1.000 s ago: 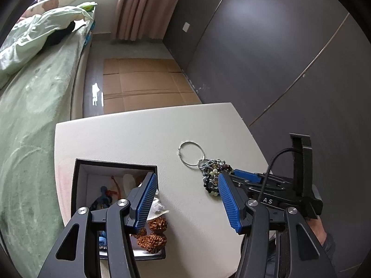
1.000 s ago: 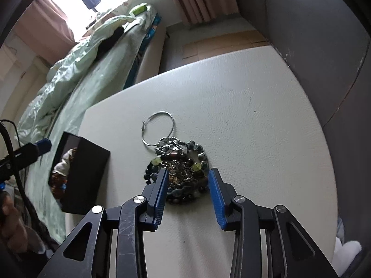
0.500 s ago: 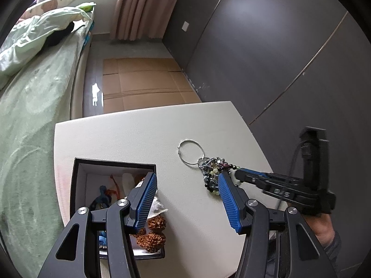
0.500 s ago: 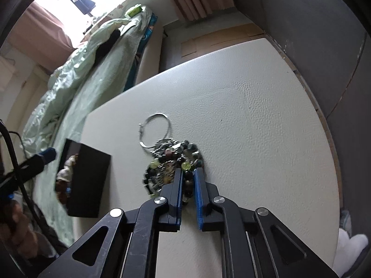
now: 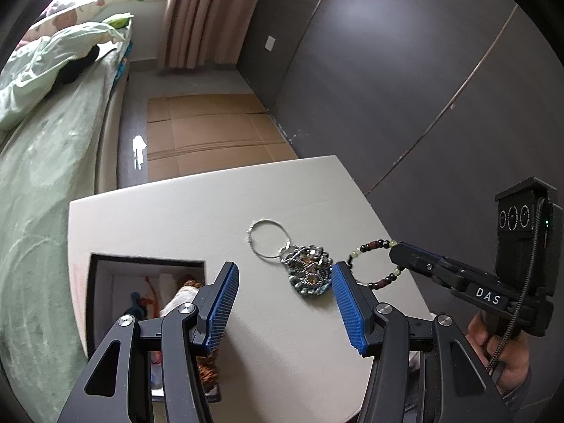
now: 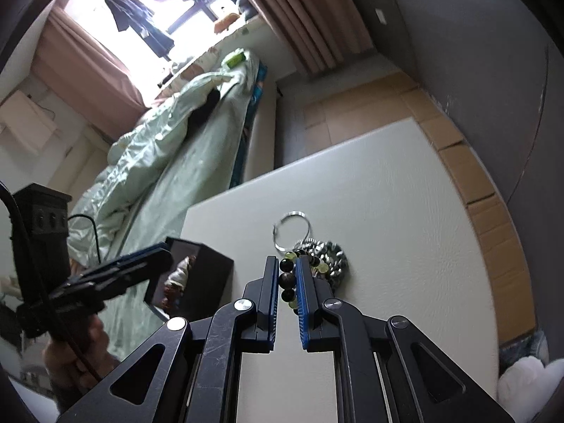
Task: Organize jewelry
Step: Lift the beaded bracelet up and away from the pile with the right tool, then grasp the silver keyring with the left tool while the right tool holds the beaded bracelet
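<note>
Pinched between the blue pads of the right gripper (image 6: 285, 282) is a bead bracelet (image 5: 375, 264) of dark and pale green beads, its loop lifted off the white table (image 5: 218, 211). From the left wrist view the loop hangs in the air from the gripper's tip, with its far side reaching toward the pile beside it. The left gripper (image 5: 283, 303) hovers low over the near part of the table with its jaws spread and nothing between them.

Just beyond the bracelet lies a heap of grey and silvery jewelry (image 5: 308, 273) flat on the table, and a thin metal ring (image 5: 268, 238) rests against its far edge. To the left of that heap stands a black box (image 5: 148, 264), open at the top, with a white lining; inside it are brown knobbly beads (image 5: 208, 366) and some red and blue pieces, partly hidden by the left gripper's finger.

Past the table are flattened cardboard (image 5: 211, 130) on the floor, a bed (image 5: 38, 162) with green bedding, pink curtains (image 5: 208, 14) and a dark wall (image 5: 405, 81).
</note>
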Demonstrator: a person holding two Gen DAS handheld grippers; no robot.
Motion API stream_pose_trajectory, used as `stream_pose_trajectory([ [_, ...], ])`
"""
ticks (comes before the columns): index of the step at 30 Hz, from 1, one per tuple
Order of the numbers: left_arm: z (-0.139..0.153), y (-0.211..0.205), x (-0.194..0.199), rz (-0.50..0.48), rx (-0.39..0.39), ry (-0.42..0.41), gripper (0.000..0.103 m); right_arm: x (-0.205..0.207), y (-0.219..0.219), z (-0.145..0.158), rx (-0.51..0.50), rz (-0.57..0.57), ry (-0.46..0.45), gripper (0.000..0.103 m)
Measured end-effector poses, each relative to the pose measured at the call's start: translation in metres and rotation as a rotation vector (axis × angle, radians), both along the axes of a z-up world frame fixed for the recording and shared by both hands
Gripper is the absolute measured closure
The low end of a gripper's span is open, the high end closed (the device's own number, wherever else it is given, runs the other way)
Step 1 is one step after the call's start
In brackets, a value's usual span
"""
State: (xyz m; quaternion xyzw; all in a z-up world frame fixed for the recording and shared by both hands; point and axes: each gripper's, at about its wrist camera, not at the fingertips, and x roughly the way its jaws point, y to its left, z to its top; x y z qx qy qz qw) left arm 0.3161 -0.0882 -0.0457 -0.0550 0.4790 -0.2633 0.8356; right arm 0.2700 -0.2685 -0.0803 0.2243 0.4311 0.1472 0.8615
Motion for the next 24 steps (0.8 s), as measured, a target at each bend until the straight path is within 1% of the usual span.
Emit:
stream_pose_trajectory([
  [2, 0.001, -0.007, 0.002, -0.004, 0.011, -0.006, 0.047, 0.000, -0.005, 0.000, 0.007, -0.018, -0.003, 0.092],
  [4, -0.001, -0.017, 0.009, -0.004, 0.038, -0.004, 0.047, 0.000, -0.012, -0.002, 0.013, -0.042, -0.002, 0.092],
  [7, -0.009, -0.033, 0.022, -0.013, 0.095, 0.020, 0.048, 0.001, -0.023, -0.004, 0.030, -0.078, 0.003, 0.092],
  [10, -0.023, -0.048, 0.034, -0.030, 0.143, 0.063, 0.048, 0.003, -0.034, -0.006, 0.057, -0.106, 0.014, 0.092],
  [14, -0.038, -0.067, 0.048, -0.029, 0.245, 0.093, 0.047, 0.003, -0.044, -0.009, 0.078, -0.125, 0.023, 0.092],
  [15, -0.042, -0.070, 0.053, -0.016, 0.271, 0.109, 0.047, 0.003, -0.046, -0.008, 0.085, -0.126, 0.023, 0.092],
  [17, -0.050, -0.071, 0.062, 0.019, 0.279, 0.155, 0.046, 0.002, -0.049, -0.008, 0.097, -0.129, 0.021, 0.092],
  [20, -0.061, -0.072, 0.073, 0.072, 0.289, 0.204, 0.035, 0.001, -0.056, -0.008, 0.116, -0.142, 0.022, 0.092],
  [24, -0.070, -0.077, 0.080, 0.094, 0.317, 0.224, 0.034, 0.000, -0.064, -0.010, 0.141, -0.158, 0.027, 0.092],
])
